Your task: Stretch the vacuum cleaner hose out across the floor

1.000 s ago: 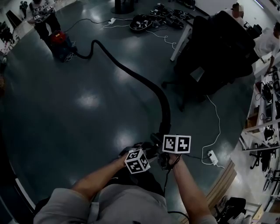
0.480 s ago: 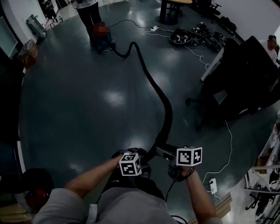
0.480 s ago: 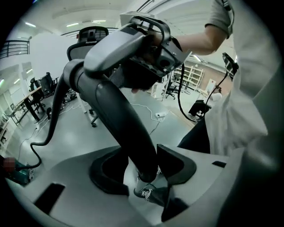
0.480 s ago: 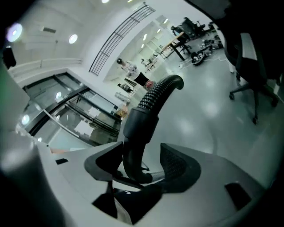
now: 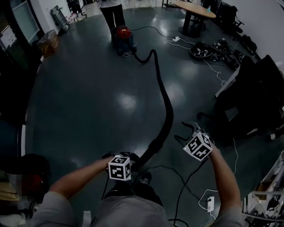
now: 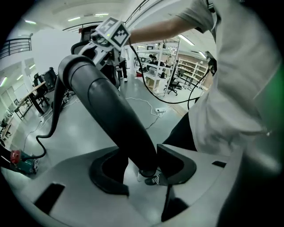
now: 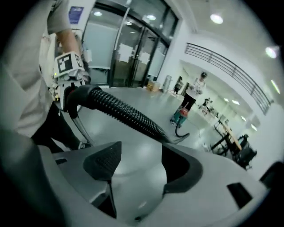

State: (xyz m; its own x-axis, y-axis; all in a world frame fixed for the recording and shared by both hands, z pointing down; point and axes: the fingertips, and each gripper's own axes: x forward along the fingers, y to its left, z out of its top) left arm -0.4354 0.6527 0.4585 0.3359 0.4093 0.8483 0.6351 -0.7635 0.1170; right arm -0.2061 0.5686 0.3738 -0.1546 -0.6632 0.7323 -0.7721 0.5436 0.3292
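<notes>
Plainly, left gripper view: hose (image 6: pixel 111 115) in tongs (image 6: pixel 143 170)

a lab workspace: shelving racks (image 6: pixel 186 71), table (image 5: pixel 195 9), cables (image 6: pixel 141 103) on polished floor (image 5: pixel 88 97).

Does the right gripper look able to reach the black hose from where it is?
Probably yes. The right gripper, its jaws just opening and empty, points at the hose close ahead, and nothing stands between them. The left gripper grips the hose nearer the person.
</notes>
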